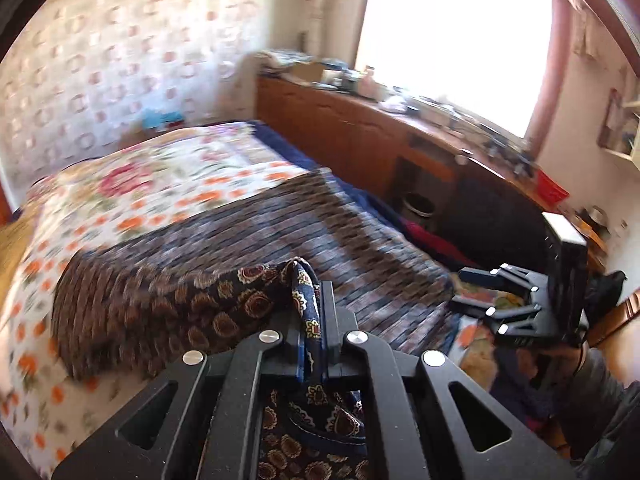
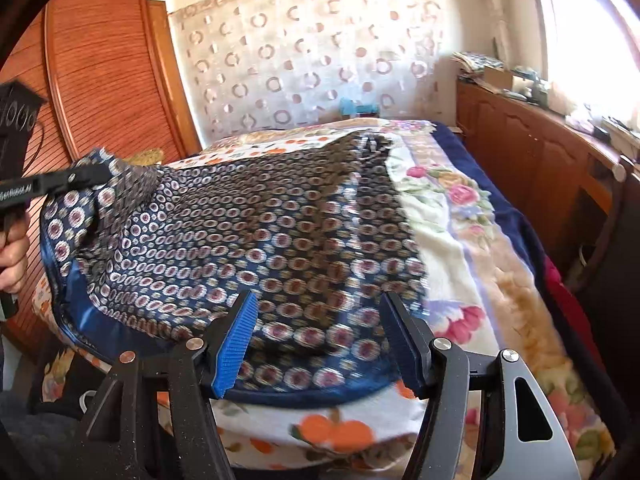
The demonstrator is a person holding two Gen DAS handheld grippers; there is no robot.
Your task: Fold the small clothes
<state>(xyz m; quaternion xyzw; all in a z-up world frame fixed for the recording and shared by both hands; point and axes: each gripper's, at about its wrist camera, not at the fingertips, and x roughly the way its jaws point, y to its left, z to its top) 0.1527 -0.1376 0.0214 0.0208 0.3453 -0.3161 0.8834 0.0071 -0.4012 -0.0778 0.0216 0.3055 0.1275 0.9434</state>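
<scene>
A navy garment (image 2: 260,232) printed with small round medallions lies spread over the bed, blurred in both views. My left gripper (image 1: 312,300) is shut on a bunched edge of this garment (image 1: 248,300), which rises between the fingers. In the right wrist view the left gripper (image 2: 86,176) holds that corner lifted above the bed at the far left. My right gripper (image 2: 320,340) stands open just over the garment's near hem, with nothing pinched between its blue pads (image 2: 236,344). The right gripper (image 1: 468,290) also shows open at the right of the left wrist view.
The bed carries a floral blanket (image 2: 452,216) with a dark blue cover beneath. A long wooden cabinet (image 1: 340,128) with clutter on top runs under the bright window. A wooden wardrobe (image 2: 108,64) stands left of the bed, and a dark bin (image 1: 418,206) sits on the floor.
</scene>
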